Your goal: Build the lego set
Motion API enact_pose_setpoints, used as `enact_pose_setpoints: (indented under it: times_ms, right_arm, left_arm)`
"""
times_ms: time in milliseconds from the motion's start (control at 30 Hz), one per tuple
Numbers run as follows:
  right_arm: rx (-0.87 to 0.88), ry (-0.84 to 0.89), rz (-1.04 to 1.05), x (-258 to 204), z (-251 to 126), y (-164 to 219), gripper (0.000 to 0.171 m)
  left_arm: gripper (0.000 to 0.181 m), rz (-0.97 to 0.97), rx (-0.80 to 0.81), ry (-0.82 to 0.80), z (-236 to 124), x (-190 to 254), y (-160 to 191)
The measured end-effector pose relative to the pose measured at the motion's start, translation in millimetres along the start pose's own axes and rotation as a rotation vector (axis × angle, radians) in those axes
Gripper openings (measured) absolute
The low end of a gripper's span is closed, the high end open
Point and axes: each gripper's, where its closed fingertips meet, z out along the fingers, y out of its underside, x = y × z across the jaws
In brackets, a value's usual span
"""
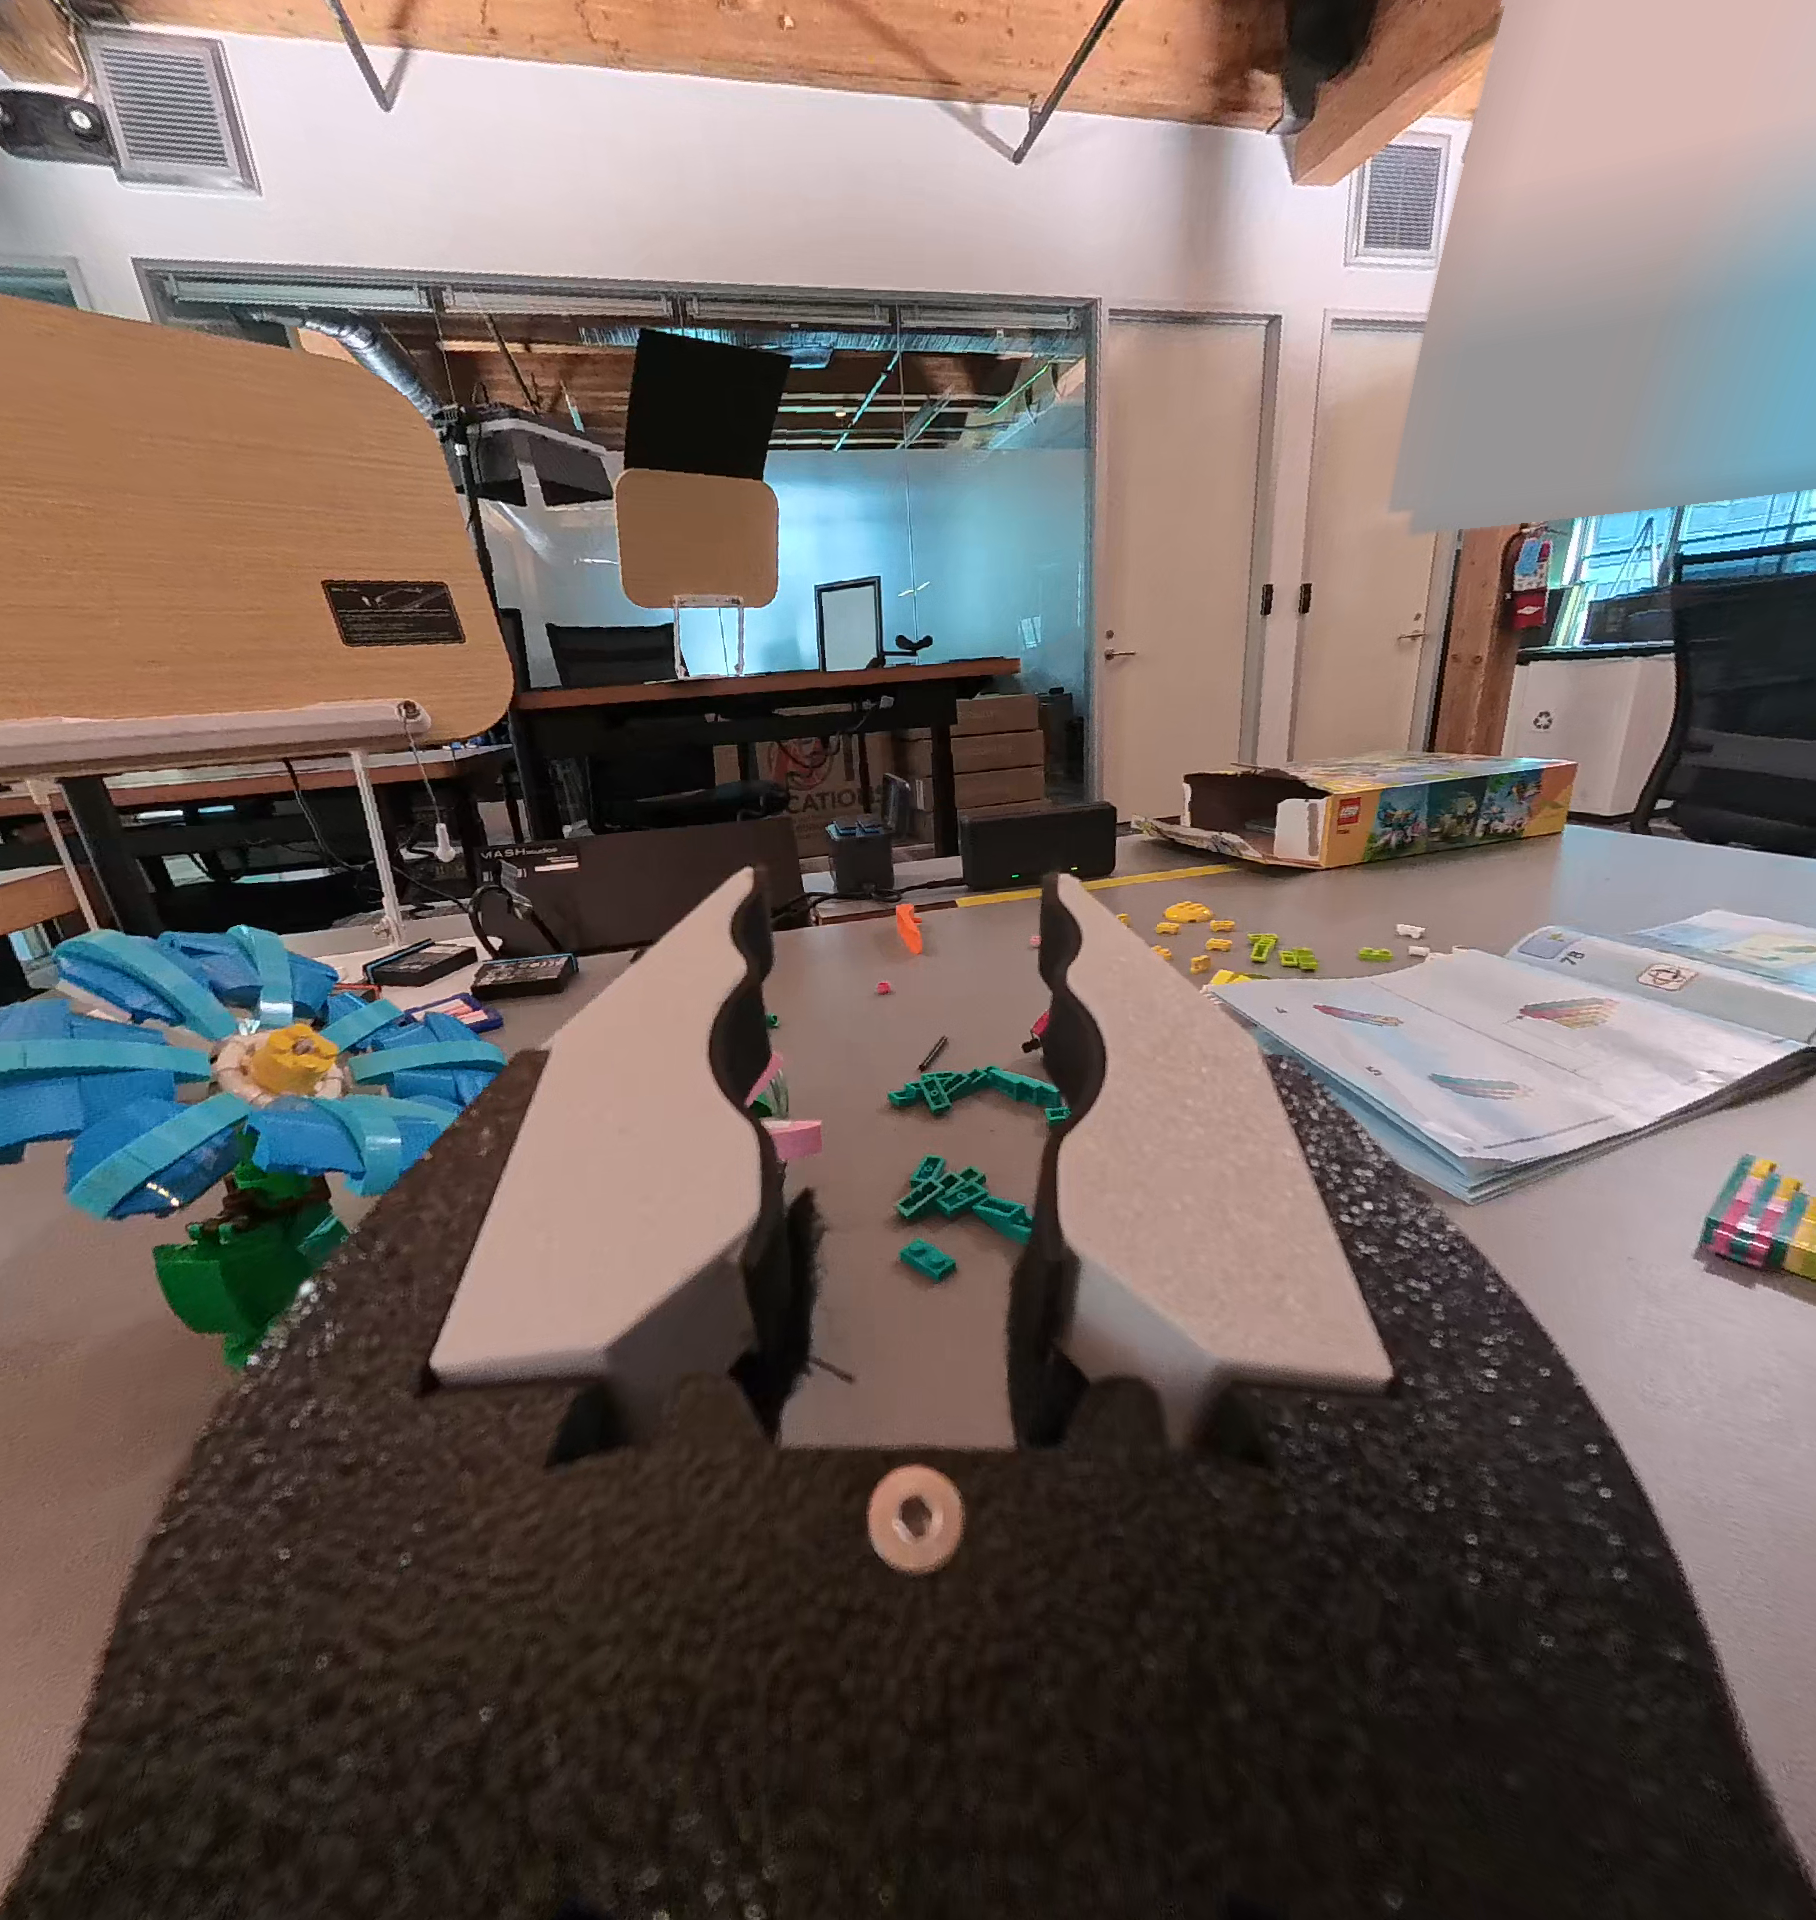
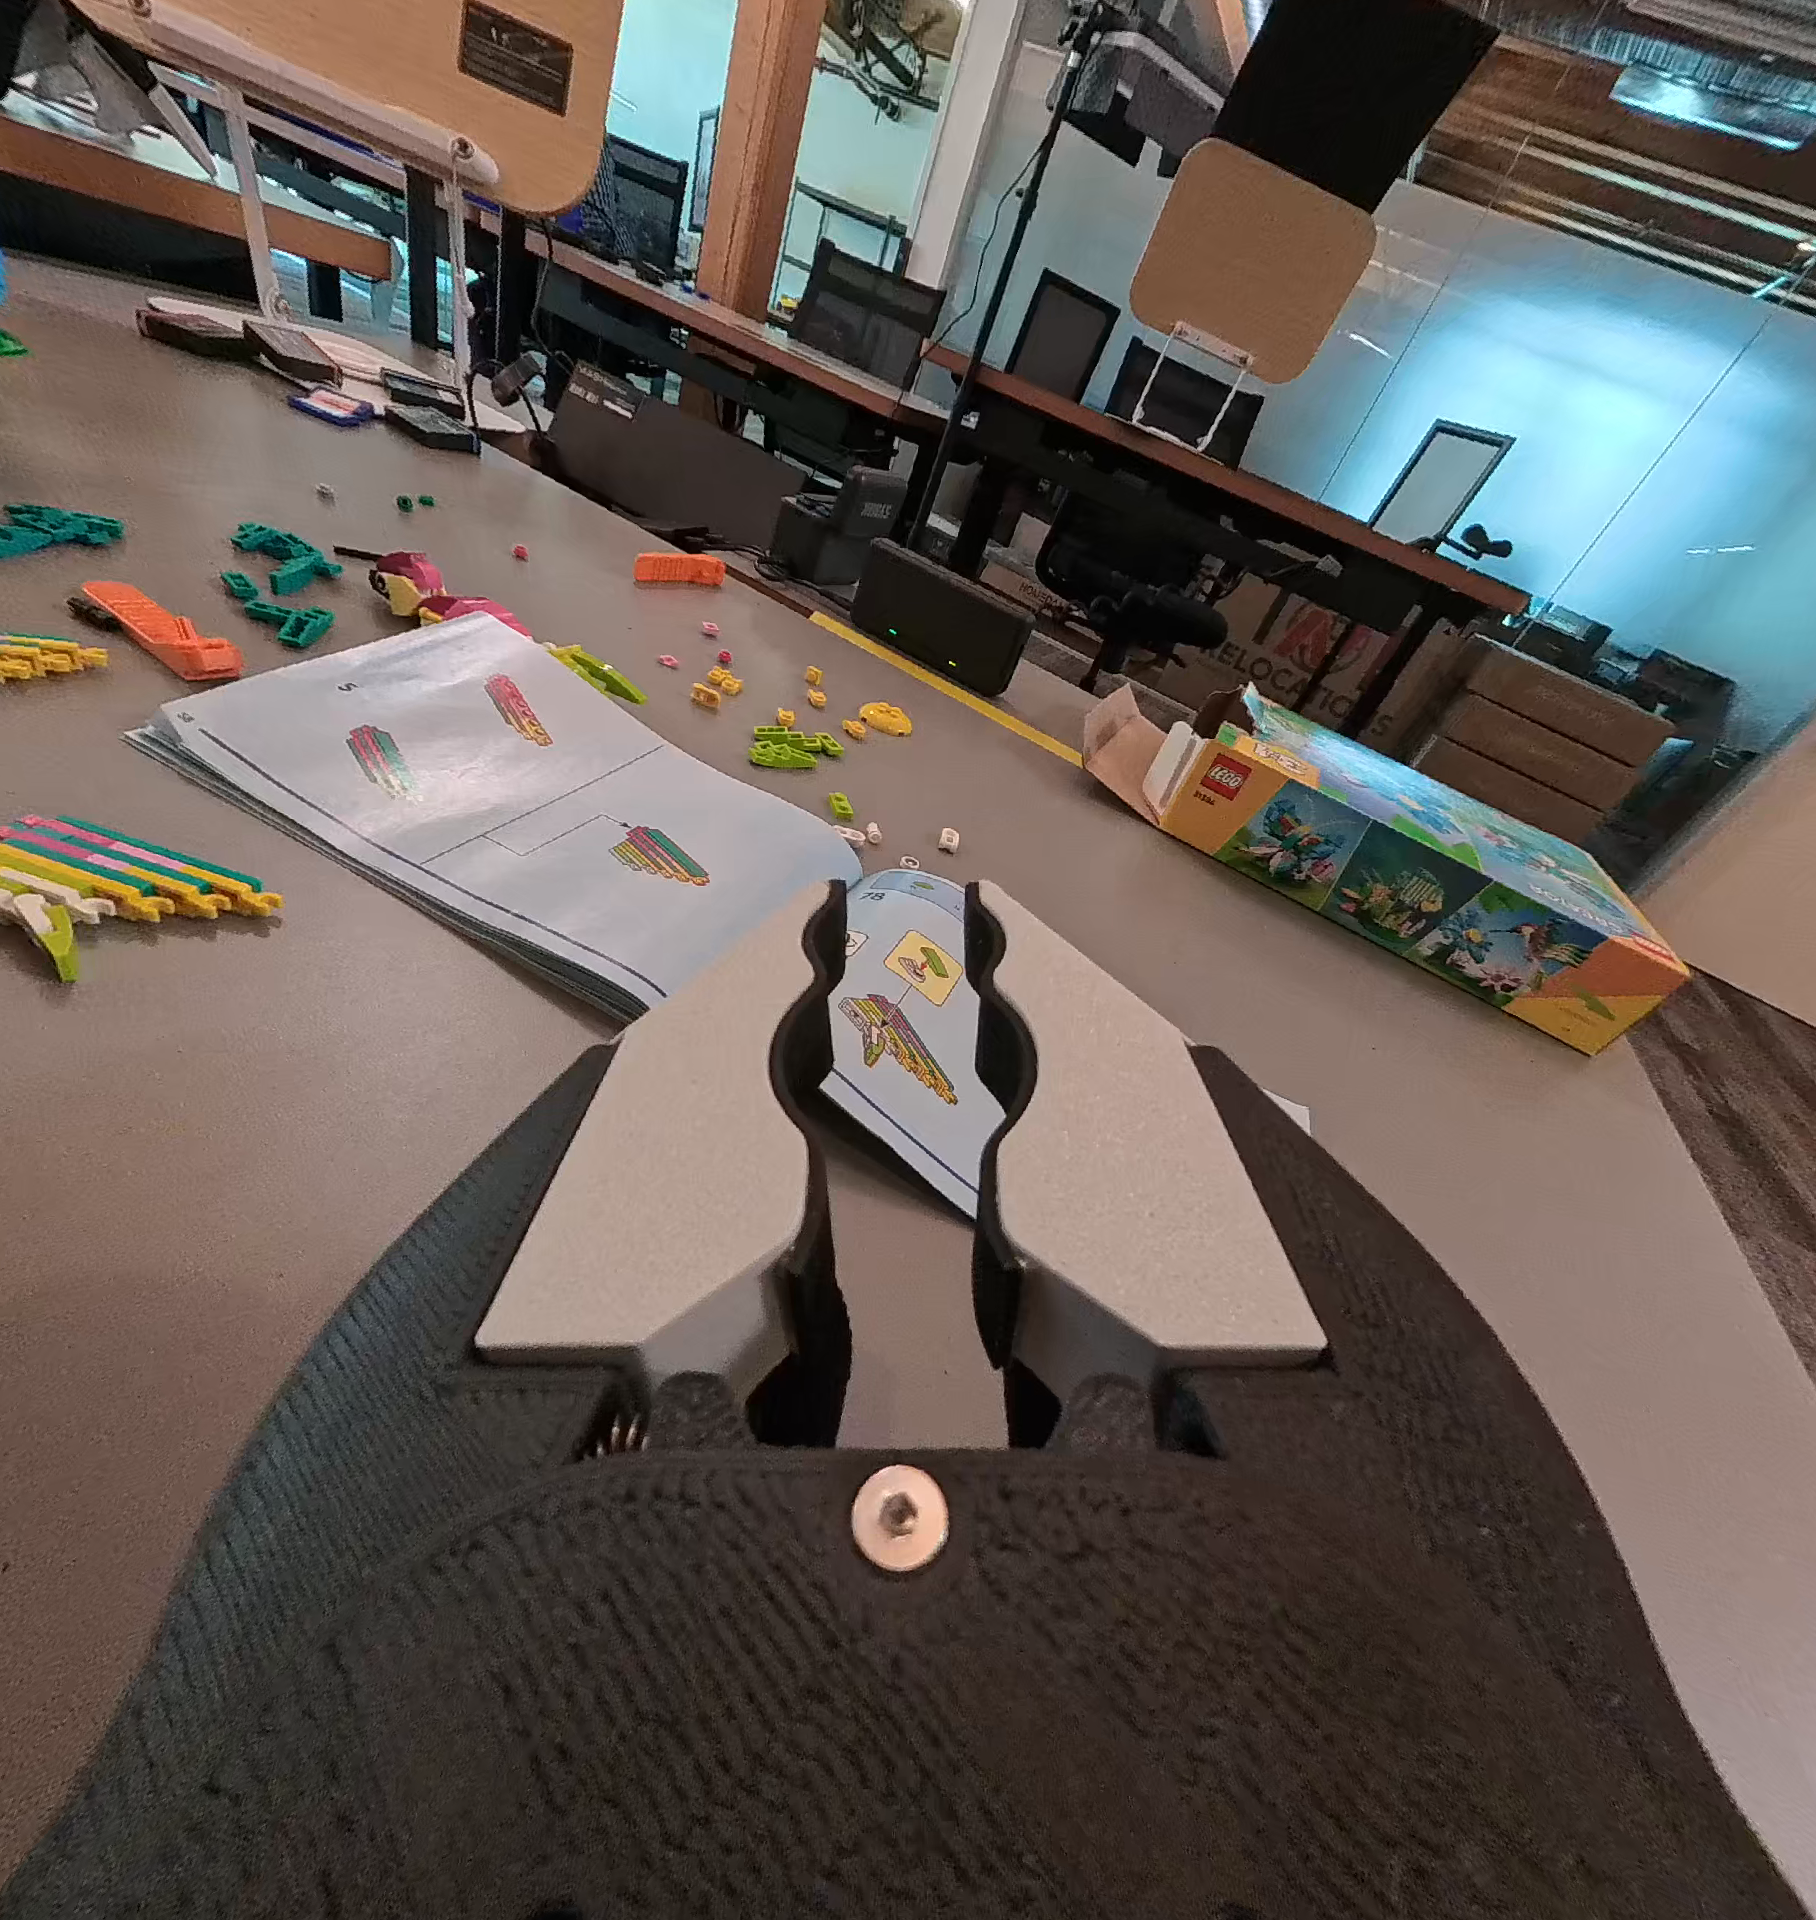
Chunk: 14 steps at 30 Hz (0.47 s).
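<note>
My left gripper is open and empty, held low over the grey table. Loose teal bricks lie on the table between its fingers, and a pink piece lies by the left finger. My right gripper is open with a narrower gap and empty, above the right page of the open instruction booklet. A striped pink, green and yellow wing assembly lies left of the booklet; it also shows in the left wrist view. A second wing lies farther back.
A built blue flower stands left of the left gripper. Two orange brick separators, a magenta bird body, lime and yellow small parts lie about. The set's box lies near the right table edge. A black charger stands behind. One gripper's finger ends stand about 40 cm off the other's. Measured from the fingertips, the built blue flower is 15 cm or so from the left gripper and 55 cm from the right.
</note>
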Motion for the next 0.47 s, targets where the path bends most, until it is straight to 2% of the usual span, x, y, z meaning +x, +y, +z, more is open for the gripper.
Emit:
enact_pose_setpoints:
  times_ms: [33, 467]
  right_arm:
    - [-0.001, 0.0, -0.001, -0.1, 0.0, 0.1, 0.021]
    - [-0.002, 0.006, -0.005, 1.2, 0.3, 0.2, 0.02]
  left_arm:
    - [0.049, -0.003, 0.001, 0.0, 0.0, -0.2, -0.1]
    - [0.045, -0.009, -0.011, 0.014, 0.9, 1.4, 2.5]
